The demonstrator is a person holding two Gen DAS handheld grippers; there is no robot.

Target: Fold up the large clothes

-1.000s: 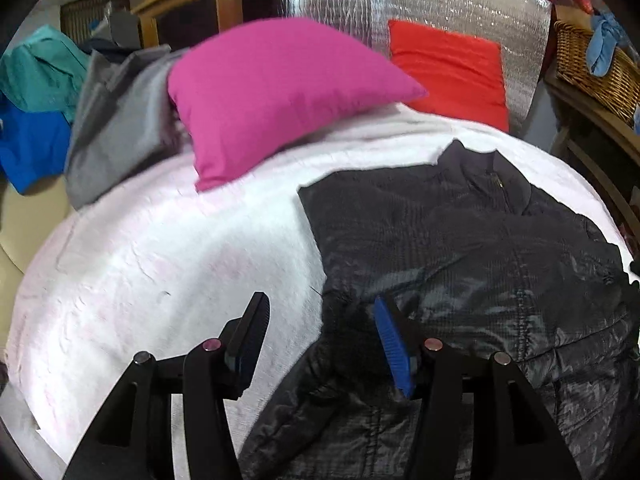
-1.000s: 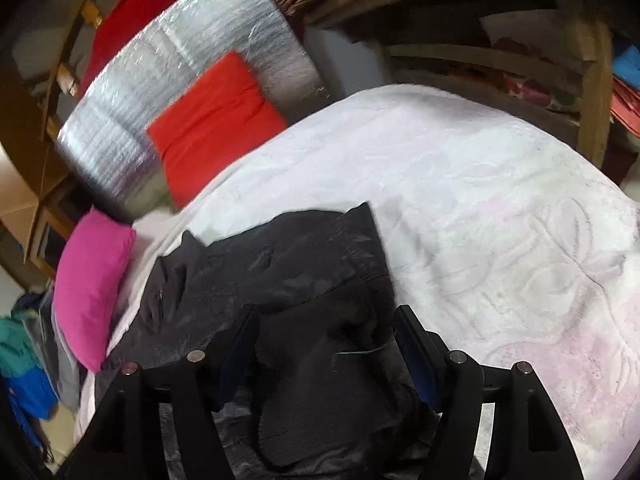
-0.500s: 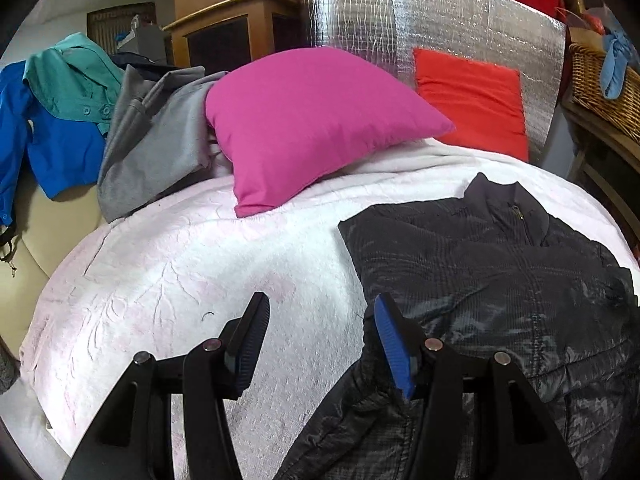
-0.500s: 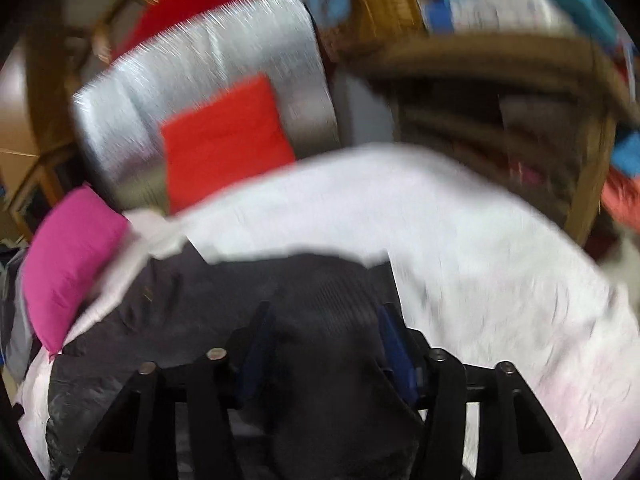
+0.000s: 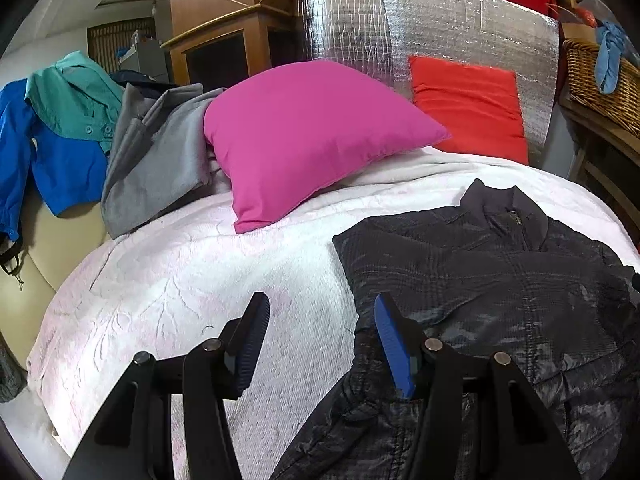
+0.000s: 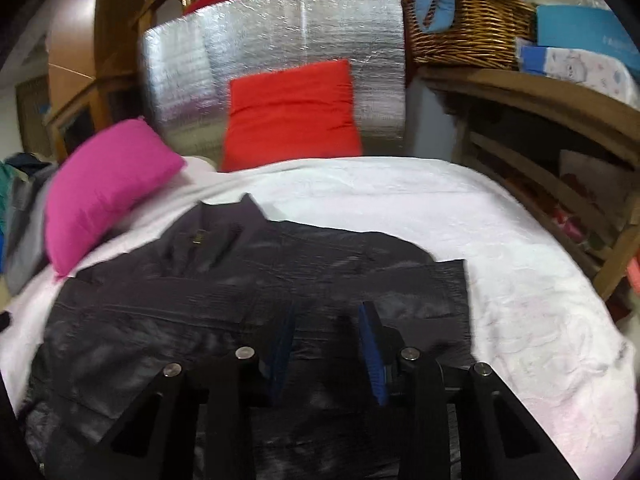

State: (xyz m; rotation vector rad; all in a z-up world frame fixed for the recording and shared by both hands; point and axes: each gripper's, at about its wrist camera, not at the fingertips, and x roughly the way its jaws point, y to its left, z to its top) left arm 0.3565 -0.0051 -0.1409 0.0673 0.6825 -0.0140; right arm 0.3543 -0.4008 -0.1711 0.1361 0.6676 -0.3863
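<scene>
A black quilted jacket [image 5: 492,292] lies face up on the white bedspread [image 5: 192,280], collar toward the pillows, with a sleeve folded across its front. It also shows in the right wrist view [image 6: 248,296]. My left gripper [image 5: 320,320] is open and empty above the jacket's left edge, its left finger over bare bedspread. My right gripper [image 6: 328,324] is open and empty above the jacket's right side, near the folded sleeve.
A pink pillow [image 5: 304,136] and a red pillow [image 5: 468,104] lean at the head of the bed against a silver foil panel [image 5: 400,28]. Grey, teal and blue clothes [image 5: 156,148] are piled at the left. A wicker basket [image 6: 464,28] sits on wooden shelves at the right.
Both grippers have pulled back and tilted up from the jacket. The right view has swung level, and the right jaws stand narrower than a second ago.
</scene>
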